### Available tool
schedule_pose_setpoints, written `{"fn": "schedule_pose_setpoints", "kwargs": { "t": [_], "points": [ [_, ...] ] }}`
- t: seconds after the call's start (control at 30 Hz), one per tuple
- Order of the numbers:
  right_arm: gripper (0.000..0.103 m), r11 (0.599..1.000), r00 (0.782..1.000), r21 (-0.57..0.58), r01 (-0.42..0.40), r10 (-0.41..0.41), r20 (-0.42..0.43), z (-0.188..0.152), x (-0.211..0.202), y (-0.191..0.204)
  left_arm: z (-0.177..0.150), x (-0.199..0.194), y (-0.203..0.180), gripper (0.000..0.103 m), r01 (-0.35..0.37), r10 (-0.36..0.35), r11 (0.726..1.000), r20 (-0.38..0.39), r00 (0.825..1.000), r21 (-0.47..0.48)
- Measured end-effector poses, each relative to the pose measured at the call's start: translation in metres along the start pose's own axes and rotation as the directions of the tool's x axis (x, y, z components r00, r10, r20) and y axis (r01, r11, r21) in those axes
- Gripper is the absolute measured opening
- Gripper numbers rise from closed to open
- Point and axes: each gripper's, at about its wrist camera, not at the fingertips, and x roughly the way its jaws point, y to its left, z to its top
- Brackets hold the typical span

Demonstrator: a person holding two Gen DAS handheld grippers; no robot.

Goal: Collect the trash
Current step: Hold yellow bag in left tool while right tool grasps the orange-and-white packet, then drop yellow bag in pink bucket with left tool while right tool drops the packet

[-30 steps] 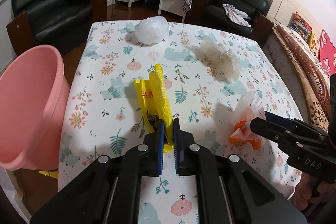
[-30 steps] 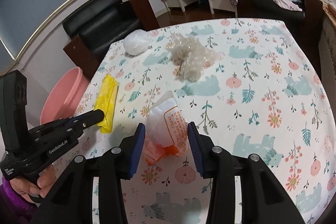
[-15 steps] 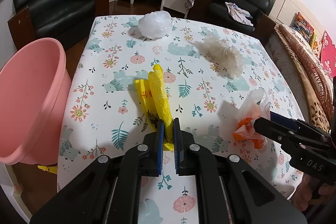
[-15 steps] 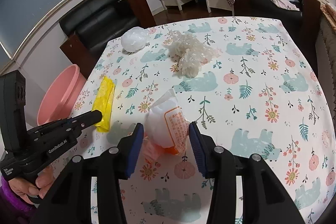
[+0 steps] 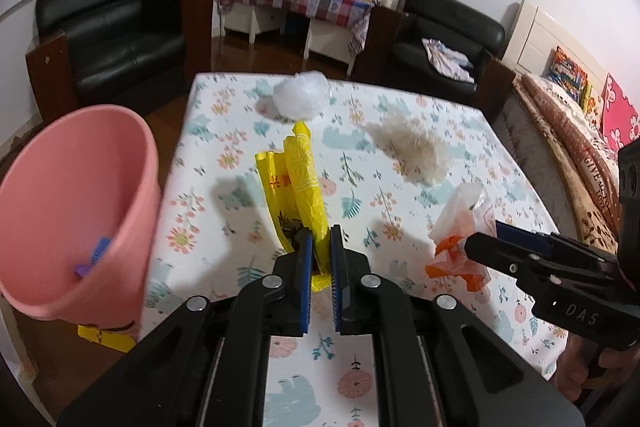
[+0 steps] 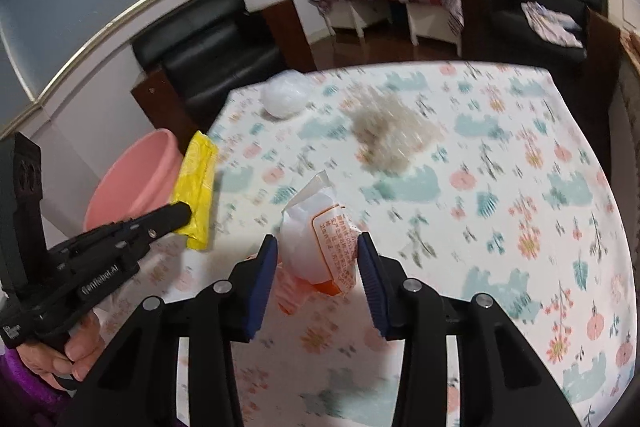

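Yellow plastic bag (image 5: 301, 187) is pinched by its near end in the pressed-together jaws of the left gripper (image 5: 320, 247), lifted off the surface (image 5: 400, 379). The pink bin (image 5: 76, 211) waits left of those jaws; a loose trailing end could catch its rim or slip free. The right gripper (image 6: 316, 259), its jaws closing around the orange-and-white wrapper (image 6: 324, 239), has open room ahead.

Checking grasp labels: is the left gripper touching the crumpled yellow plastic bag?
Touching. The left wrist view shows the left gripper shut on the yellow plastic bag's near end, blue pads pinching it.
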Motion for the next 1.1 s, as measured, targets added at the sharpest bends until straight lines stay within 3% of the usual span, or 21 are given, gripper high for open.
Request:
{"fn": "schedule_pose_setpoints", "kwargs": {
  "t": [0.27, 0.5, 0.77, 1.1],
  "points": [
    [0.041, 0.99, 0.991, -0.061, -0.127, 0.129, 0.035, 0.03, 0.005, 0.046, 0.01, -0.035, 0.025, 0.007, -0.065, 0.069, 0.997, 0.114, 0.991, -0.036],
    [0.041, 0.961, 0.967, -0.12, -0.25, 0.254, 0.02, 0.053, 0.021, 0.096, 0.014, -0.065, 0.068, 0.007, -0.201, 0.217, 0.974, 0.178, 0.96, -0.101],
    [0.041, 0.923, 0.943, -0.193, -0.333, 0.33, -0.051, 0.066, 0.056, 0.161, 0.008, -0.079, 0.117, 0.007, -0.301, 0.331, 0.934, 0.151, 0.932, -0.191],
    [0.042, 0.905, 0.922, -0.194, -0.38, 0.352, -0.16, 0.059, 0.097, 0.201, 0.0, -0.08, 0.147, 0.007, -0.323, 0.356, 0.913, 0.099, 0.929, -0.251]
  ]
}}
